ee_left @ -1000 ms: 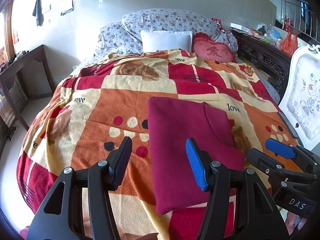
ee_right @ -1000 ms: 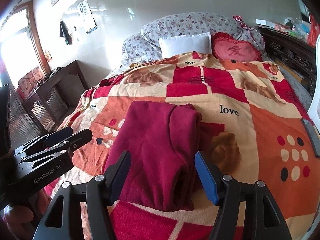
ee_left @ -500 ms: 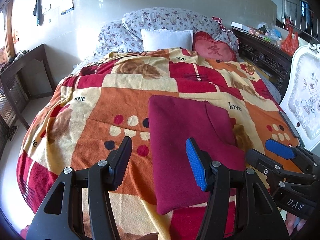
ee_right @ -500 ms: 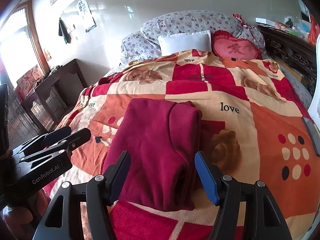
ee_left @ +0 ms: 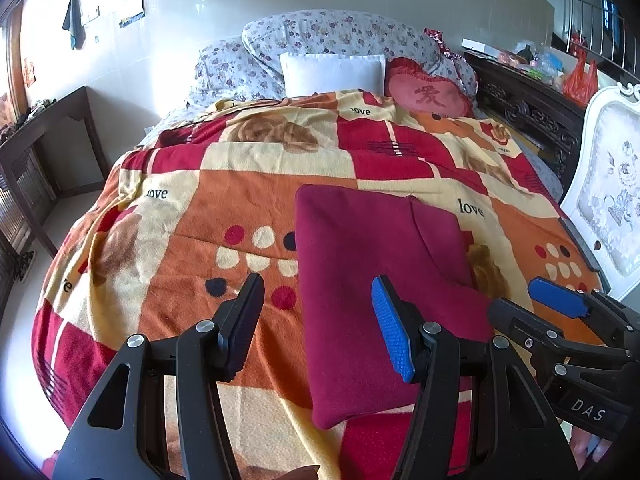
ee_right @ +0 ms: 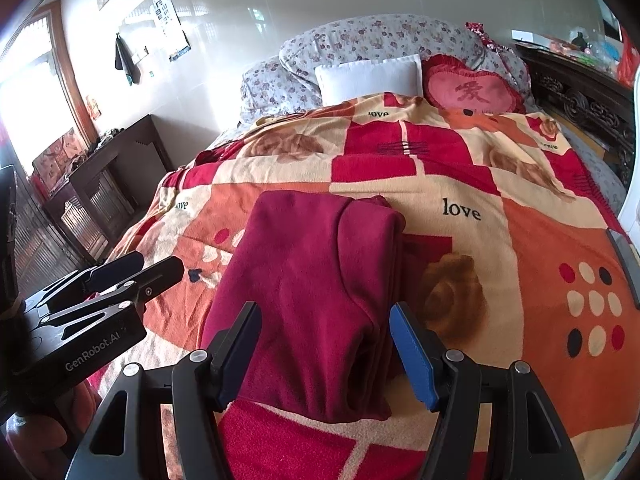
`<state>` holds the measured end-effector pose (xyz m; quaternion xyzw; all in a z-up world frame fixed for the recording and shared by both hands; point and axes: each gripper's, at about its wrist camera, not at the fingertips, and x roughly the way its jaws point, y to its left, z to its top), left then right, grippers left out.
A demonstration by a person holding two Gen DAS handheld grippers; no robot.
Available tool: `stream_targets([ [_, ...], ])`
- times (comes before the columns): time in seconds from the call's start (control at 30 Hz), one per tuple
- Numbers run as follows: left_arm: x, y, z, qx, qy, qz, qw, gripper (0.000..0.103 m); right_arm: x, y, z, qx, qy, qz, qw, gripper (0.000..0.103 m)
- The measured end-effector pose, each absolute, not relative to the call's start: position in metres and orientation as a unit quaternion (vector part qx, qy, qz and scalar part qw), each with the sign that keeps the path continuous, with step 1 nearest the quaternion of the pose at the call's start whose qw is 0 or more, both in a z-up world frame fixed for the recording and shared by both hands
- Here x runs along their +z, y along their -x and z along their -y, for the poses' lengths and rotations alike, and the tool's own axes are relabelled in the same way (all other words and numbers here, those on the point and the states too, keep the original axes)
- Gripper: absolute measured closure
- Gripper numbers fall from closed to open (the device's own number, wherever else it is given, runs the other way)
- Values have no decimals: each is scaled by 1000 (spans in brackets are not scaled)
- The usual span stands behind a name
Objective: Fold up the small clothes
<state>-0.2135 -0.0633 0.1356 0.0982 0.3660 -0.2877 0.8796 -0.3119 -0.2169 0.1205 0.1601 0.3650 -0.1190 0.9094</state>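
a bed fills the room, covered by a patchwork blanket (ee_left: 248, 184) in red, orange and cream, printed with "love". at the head lie floral pillows (ee_left: 332, 36), a white cushion (ee_left: 332, 74) and a red heart cushion (ee_left: 428, 94). a dark wooden side table (ee_right: 100, 172) stands against the tiled wall on the left; a white padded chair back (ee_left: 612, 208) stands at the bed's right edge.

a maroon garment (ee_right: 312, 288) lies folded flat on the blanket near the foot of the bed, one folded layer lapped over its right side (a thick edge shows at the near end).

left gripper (ee_left: 320, 320): jaws apart, nothing between the pads, held above the blanket at the garment's left edge. no contact seen.

right gripper (ee_right: 324, 352): jaws apart and empty, held over the garment's near end without touching it.

each gripper shows in the other's view, both just beside the garment.
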Motion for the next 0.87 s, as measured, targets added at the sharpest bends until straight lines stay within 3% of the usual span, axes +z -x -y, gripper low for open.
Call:
stream_targets([
  [0.87, 125, 198, 61, -278, -93, -367, 883, 47, 107, 301, 225, -115, -165, -381, 902, 39],
])
